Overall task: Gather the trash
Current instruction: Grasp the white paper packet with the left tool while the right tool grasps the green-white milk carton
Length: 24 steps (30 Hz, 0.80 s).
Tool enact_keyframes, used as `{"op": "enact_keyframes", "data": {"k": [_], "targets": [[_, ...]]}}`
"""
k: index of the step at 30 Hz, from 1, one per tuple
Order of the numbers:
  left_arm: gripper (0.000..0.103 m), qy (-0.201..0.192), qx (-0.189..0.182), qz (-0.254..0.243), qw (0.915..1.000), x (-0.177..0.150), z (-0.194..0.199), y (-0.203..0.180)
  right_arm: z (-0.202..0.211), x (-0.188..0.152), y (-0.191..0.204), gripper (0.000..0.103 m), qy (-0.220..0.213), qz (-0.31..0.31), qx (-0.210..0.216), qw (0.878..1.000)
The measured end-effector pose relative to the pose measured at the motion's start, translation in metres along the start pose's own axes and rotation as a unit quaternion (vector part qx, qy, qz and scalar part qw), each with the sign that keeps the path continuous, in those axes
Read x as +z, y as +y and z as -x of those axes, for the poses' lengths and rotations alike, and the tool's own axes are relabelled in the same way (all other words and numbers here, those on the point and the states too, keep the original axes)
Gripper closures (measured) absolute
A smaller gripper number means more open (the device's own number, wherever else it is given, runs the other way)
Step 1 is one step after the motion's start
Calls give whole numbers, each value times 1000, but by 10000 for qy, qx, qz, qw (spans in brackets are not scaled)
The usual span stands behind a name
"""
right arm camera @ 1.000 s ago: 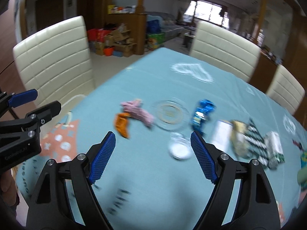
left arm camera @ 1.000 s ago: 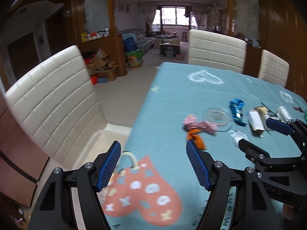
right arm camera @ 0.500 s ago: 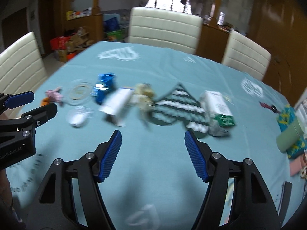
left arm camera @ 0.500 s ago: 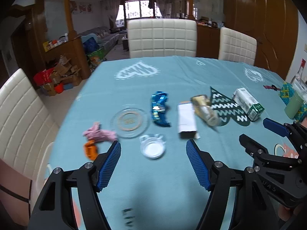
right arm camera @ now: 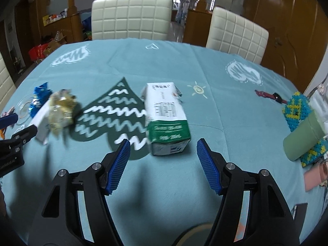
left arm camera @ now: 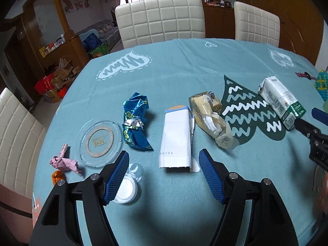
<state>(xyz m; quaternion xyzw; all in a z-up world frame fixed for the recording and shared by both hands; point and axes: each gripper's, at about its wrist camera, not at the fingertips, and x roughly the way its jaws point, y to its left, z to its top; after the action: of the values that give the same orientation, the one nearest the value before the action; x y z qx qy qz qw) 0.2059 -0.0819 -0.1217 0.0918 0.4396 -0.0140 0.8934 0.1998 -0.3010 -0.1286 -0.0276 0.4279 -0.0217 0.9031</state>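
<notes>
The trash lies in a loose row across the teal tablecloth (left arm camera: 174, 65). At the right of the row a white and green milk carton (right arm camera: 166, 119) lies on its side, its green end nearest, just beyond the right gripper (right arm camera: 163, 166). That gripper's blue-padded jaws stand wide apart with nothing between them; the carton sits past the tips, not touched.

Left of the carton, across a dark green heart print, is a crumpled yellowish plastic wrapper (left arm camera: 211, 119), touching or nearly touching a flat white paper packet (left arm camera: 177, 137). The left gripper (left arm camera: 164, 176) hangs over the near end of that packet, jaws likewise spread wide and holding nothing.

Farther left lie a twisted blue foil wrapper (left arm camera: 135, 121), a clear round plastic lid (left arm camera: 99, 141), and a small clear cup (left arm camera: 128, 184) partly hidden behind the left finger. At the far left are a pink crumpled paper (left arm camera: 64, 162) and an orange scrap (left arm camera: 57, 176) beside it.

Near the table's right edge a green cylinder (right arm camera: 303, 135) rests on a beaded blue and yellow mat (right arm camera: 295, 108). White padded chairs (right arm camera: 131, 17) stand at the far side.
</notes>
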Motion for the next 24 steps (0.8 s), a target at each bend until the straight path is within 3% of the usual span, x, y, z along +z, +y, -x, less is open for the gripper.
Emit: {"op": "enact_keyframes", "data": {"k": [5,7,9,15,24], "targets": [[34,131,69,-41,9999,2,-14,-2,-26,4,-1,36,214,-14,145,9997],[34,145,67,-51,9999,3,-17,-1,-33,4,2,50,308,-11,230,9993],[37,103,62,-94,9999,4,-18,-1,-33,4,5,51,279,-5,290,9992],[67,154,-172,-164,9996,6,-21,-5,-21,1,18,52,49,147,346,9993],[73,-303,-309,-274,9987,4,8,-6,6,2,27,52,-237,194,347,9989]]}}
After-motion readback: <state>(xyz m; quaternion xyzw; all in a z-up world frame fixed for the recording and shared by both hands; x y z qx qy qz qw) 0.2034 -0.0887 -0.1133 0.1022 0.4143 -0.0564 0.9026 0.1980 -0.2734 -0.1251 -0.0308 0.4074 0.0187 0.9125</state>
